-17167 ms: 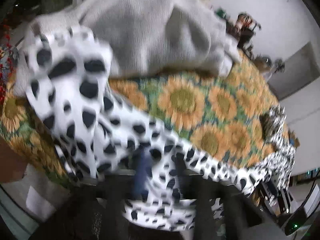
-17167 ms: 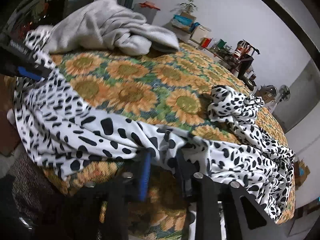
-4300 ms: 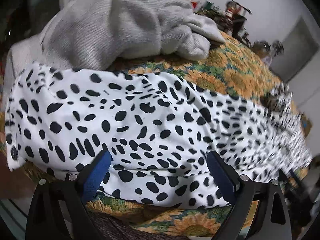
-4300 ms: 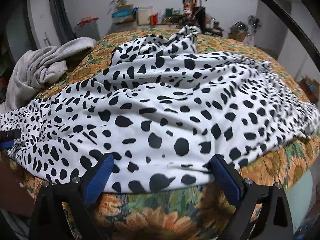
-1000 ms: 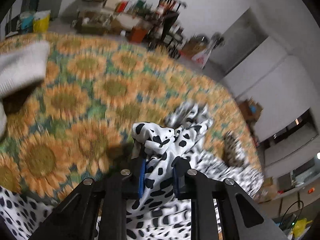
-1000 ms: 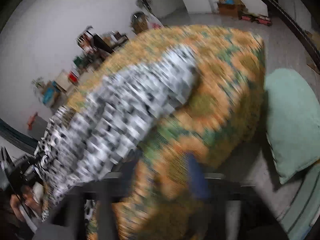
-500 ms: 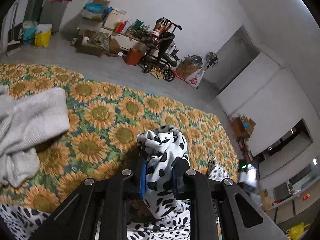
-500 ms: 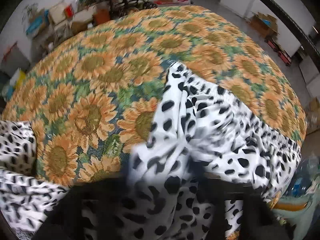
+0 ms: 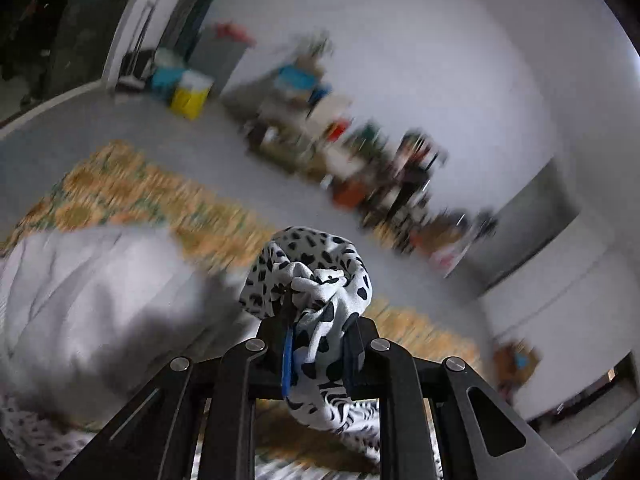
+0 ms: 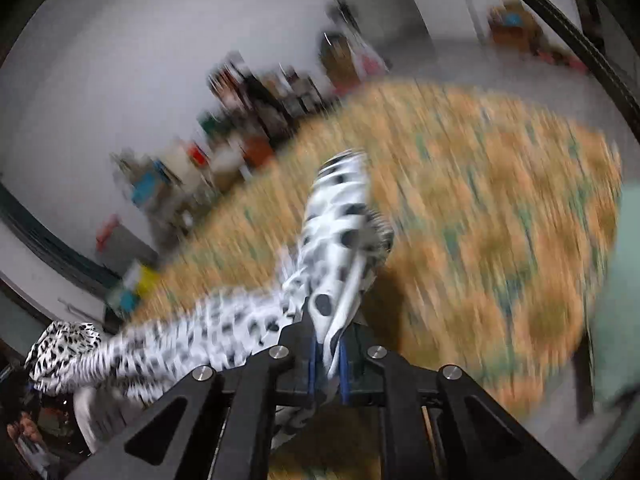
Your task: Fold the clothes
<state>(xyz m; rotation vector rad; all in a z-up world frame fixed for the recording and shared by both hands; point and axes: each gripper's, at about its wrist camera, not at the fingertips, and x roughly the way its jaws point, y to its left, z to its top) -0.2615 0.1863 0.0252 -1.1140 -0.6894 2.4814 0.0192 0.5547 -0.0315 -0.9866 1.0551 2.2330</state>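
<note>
Gripping bunched corners of one black-spotted white garment, both tools are holding it raised above the sunflower-print bedspread: the left hand-held gripper is clamping a crumpled wad, and the right hand-held gripper is pinching a narrower fold, with cloth trailing between them toward the left. Both views are smearing with motion, so the risk, as I judge it, is thin fabric sliding out of the right pinch, or the bunched holds keeping the cloth from spreading flat. Counting: two grippers, one spotted garment, one grey knitted garment lying heaped on the bed.
</note>
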